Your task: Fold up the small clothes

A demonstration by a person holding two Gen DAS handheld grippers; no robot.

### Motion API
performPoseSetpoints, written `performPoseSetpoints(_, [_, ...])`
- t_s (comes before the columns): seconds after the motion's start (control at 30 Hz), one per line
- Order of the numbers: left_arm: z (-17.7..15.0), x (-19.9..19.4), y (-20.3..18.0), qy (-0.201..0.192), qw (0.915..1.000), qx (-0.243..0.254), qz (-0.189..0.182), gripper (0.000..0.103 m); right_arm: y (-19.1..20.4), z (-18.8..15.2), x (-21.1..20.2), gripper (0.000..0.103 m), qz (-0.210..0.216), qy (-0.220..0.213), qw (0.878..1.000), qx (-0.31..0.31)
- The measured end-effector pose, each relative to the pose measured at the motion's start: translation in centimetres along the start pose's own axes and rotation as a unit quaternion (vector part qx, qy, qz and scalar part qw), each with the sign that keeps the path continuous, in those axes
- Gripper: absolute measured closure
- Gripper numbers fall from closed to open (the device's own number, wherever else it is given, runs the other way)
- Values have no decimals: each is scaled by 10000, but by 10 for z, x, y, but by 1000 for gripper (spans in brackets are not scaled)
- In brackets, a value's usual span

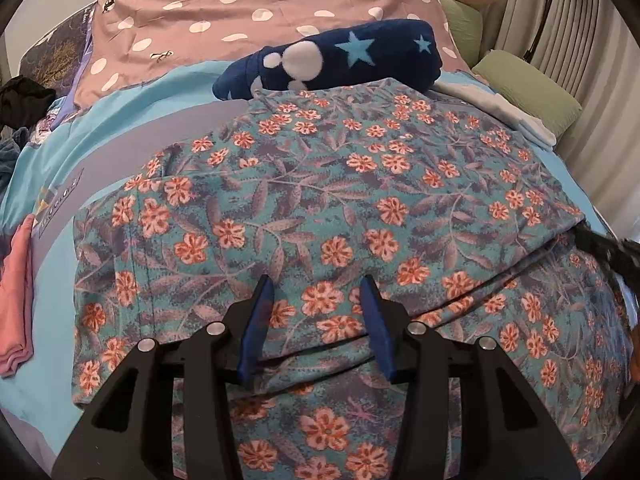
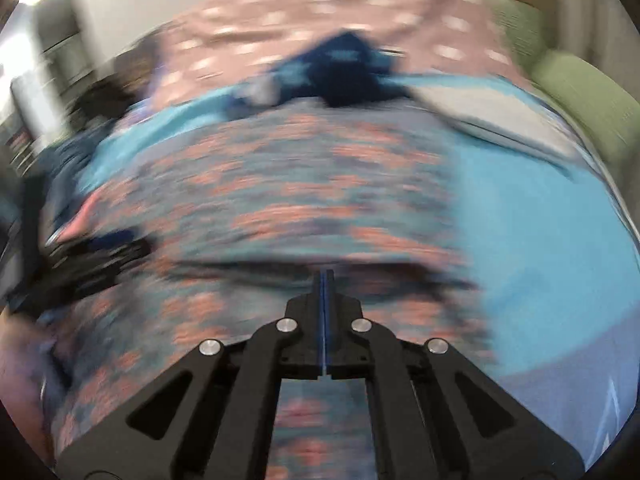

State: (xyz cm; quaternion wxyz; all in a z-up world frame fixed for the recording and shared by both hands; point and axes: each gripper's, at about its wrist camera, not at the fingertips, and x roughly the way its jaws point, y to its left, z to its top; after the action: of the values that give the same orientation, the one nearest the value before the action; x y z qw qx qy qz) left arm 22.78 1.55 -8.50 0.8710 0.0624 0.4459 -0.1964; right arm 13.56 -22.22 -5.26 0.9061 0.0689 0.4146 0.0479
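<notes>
A teal garment with orange flowers lies spread on the bed, with a fold running across its near part. My left gripper is open just above the garment's near part, with nothing between its blue pads. The right gripper shows at the right edge of the left wrist view, at the garment's right side. In the blurred right wrist view my right gripper has its jaws pressed together over the floral garment. Whether cloth is pinched between them is not visible.
A rolled navy towel with stars lies behind the garment. Folded pink cloth lies at the left, folded white cloth and green pillows at the right. A polka-dot cover lies at the back on the light blue sheet.
</notes>
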Motion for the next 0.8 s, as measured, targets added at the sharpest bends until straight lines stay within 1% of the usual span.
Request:
performPoseSetpoints(0.07, [-1, -1, 1, 5, 10000, -17, 0, 56, 21, 5, 12, 102, 320, 114, 9992, -227])
performPoseSetpoints(0.1, [-1, -1, 1, 7, 10000, -26, 4, 56, 28, 5, 19, 102, 321, 178, 9989, -287])
performPoseSetpoints(0.17, [-1, -1, 1, 5, 10000, -28, 10, 56, 32, 11, 39, 102, 137, 293, 9990, -307])
performPoseSetpoints(0.23, [-1, -1, 1, 2, 10000, -30, 4, 56, 25, 19, 57, 103, 19, 323, 9995, -52])
performPoseSetpoints(0.3, [-1, -1, 2, -5, 10000, -33, -6, 56, 12, 25, 59, 103, -7, 130, 9996, 234])
performPoseSetpoints(0.37, [-2, 0, 2, -15, 10000, -37, -15, 56, 0, 29, 58, 103, 25, 11, 9991, 424])
performPoseSetpoints(0.4, [-2, 0, 2, -16, 10000, -39, -18, 56, -5, 28, 56, 103, -35, -10, 9989, 473])
performPoseSetpoints(0.43, [-2, 0, 2, -21, 10000, -53, -25, 56, -9, 27, 55, 103, -175, 49, 9986, 502])
performPoseSetpoints(0.5, [-2, -1, 2, -31, 10000, -56, -33, 56, -24, 23, 55, 103, -268, 246, 9965, 750])
performPoseSetpoints(0.53, [-2, -1, 3, -36, 10000, -60, -40, 56, -30, 23, 51, 103, -344, 253, 9954, 860])
performPoseSetpoints(0.57, [-2, -1, 3, -39, 10000, -65, -45, 56, -34, 20, 45, 103, -566, 211, 9943, 877])
performPoseSetpoints(0.6, [-2, -1, 3, -40, 10000, -73, -52, 56, -39, 17, 37, 103, -1052, 118, 9912, 798])
performPoseSetpoints(0.63, [-2, -1, 3, -37, 10000, -73, -52, 56, -46, 13, 32, 103, -1511, 75, 9856, 762])
performPoseSetpoints(0.67, [-2, -1, 3, -37, 9999, -79, -61, 56, -56, 9, 29, 103, -1482, 88, 9851, 871])
performPoseSetpoints(0.7, [-2, -1, 3, -38, 9999, -74, -57, 56, -73, 5, 26, 103, -1033, 227, 9876, 1162])
performPoseSetpoints(0.73, [-2, -1, 3, -43, 9999, -71, -60, 56, -82, 3, 22, 103, -817, 320, 9874, 1314])
performPoseSetpoints(0.77, [-2, -2, 3, -51, 9999, -67, -66, 56, -83, 4, 15, 103, -774, 343, 9881, 1286])
performPoseSetpoints(0.8, [-1, -3, 3, -58, 9999, -66, -65, 56, -80, 5, 8, 100, -766, 287, 9898, 1166])
